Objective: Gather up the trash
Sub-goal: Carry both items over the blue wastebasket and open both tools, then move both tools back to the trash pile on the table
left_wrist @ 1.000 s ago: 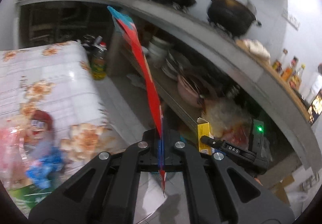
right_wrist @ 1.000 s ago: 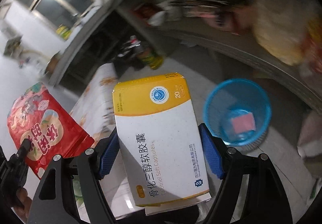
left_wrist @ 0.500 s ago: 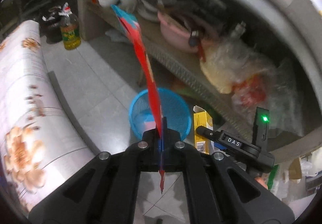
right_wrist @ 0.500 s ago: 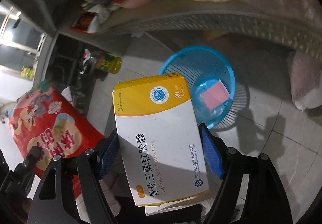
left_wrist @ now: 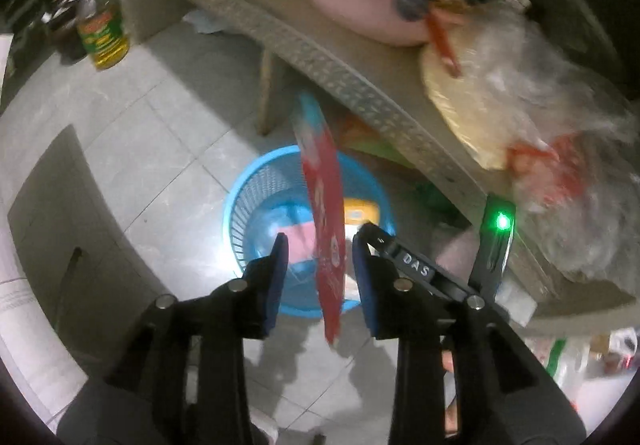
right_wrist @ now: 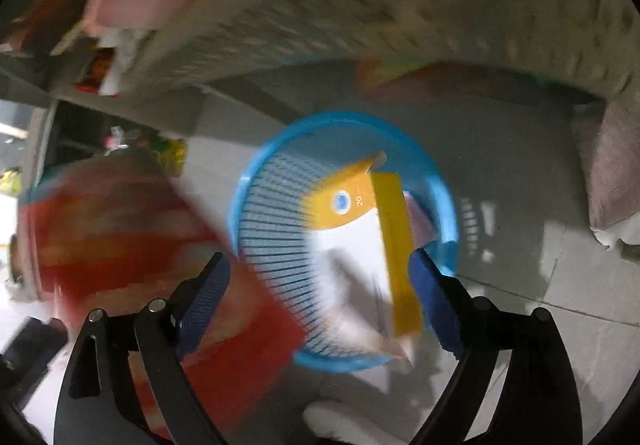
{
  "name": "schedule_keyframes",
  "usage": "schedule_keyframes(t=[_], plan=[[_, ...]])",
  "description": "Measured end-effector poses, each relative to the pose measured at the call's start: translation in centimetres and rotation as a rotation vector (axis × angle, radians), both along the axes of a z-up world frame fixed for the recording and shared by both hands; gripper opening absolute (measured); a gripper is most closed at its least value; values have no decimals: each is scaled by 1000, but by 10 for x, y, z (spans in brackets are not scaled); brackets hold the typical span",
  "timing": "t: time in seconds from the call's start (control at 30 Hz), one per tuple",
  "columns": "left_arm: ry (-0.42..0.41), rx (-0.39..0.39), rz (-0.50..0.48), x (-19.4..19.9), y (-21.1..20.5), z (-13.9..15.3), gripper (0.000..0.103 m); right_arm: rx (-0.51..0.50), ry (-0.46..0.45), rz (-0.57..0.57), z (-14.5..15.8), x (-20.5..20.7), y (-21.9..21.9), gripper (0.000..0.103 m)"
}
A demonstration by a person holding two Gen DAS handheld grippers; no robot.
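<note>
While both your grippers point down at the blue mesh basket [left_wrist: 256,205] on the tiled floor, your left gripper [left_wrist: 320,261] is opening, the red snack wrapper [left_wrist: 326,213] loose between its pads; your right gripper [right_wrist: 320,285] is opening too, the yellow-and-white medicine box [right_wrist: 360,229] tilted inside the basket, apart from the left pad.

Red snack bag [right_wrist: 120,245] motion-blurred, print seemingly unreadable.
</note>
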State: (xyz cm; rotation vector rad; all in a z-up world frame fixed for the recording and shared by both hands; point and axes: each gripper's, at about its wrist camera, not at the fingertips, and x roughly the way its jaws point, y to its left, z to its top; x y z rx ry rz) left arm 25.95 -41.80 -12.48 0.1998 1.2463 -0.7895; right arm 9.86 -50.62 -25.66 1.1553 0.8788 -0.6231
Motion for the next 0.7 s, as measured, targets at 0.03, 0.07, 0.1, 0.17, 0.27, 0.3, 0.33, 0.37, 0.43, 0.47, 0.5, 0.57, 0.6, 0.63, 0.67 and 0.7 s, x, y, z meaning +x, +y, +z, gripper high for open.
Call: schedule_keyframes(t=[0.03,0.07,0.1,0.17,0.27,0.3,0.33,0.37,0.43,0.47,0.5,0.57,0.6,0.63,0.67,0.7], plan=[[12,0,7,1,1,-2,31,21,-4,-29,-7,-7,0,88],[19,-2,13,2,4,-3,31,34,-15,-53,-11,-13,1,88],[18,-11,11,0,7,-2,33,38,-18,-67,-13,-17,1,88],[-2,-6,5,-3,9,0,36,34,-17,-84,-16,-27,3,88],[-41,-2,-3,-9,15,11,40,34,-24,-113,-17,-43,10,88],[-51,-4,-2,-11,17,16,43,33,-25,-117,-15,-47,11,88],[-62,-6,0,-13,20,22,44,29,-24,-118,-11,-51,13,88],[-72,-10,1,-15,23,27,45,25,-25,-117,-9,-57,16,88],[-92,-24,-1,-19,31,41,48,6,-26,-111,3,-62,23,88],[-103,-28,-2,-22,35,48,50,-3,-28,-106,7,-64,26,88],[-121,-35,-5,-27,41,57,53,-22,-28,-94,15,-65,30,88],[-141,-45,-8,-34,50,69,57,-66,-29,-59,31,-67,42,88],[-156,-55,-5,-39,59,77,59,-83,-30,-41,38,-68,46,88],[-162,-63,-4,-43,66,83,60,-102,-30,-19,45,-67,53,88],[-164,-75,-4,-47,72,88,62,-124,-26,6,53,-65,58,88],[-166,-87,-2,-51,80,93,63,-155,-24,41,64,-63,67,88]])
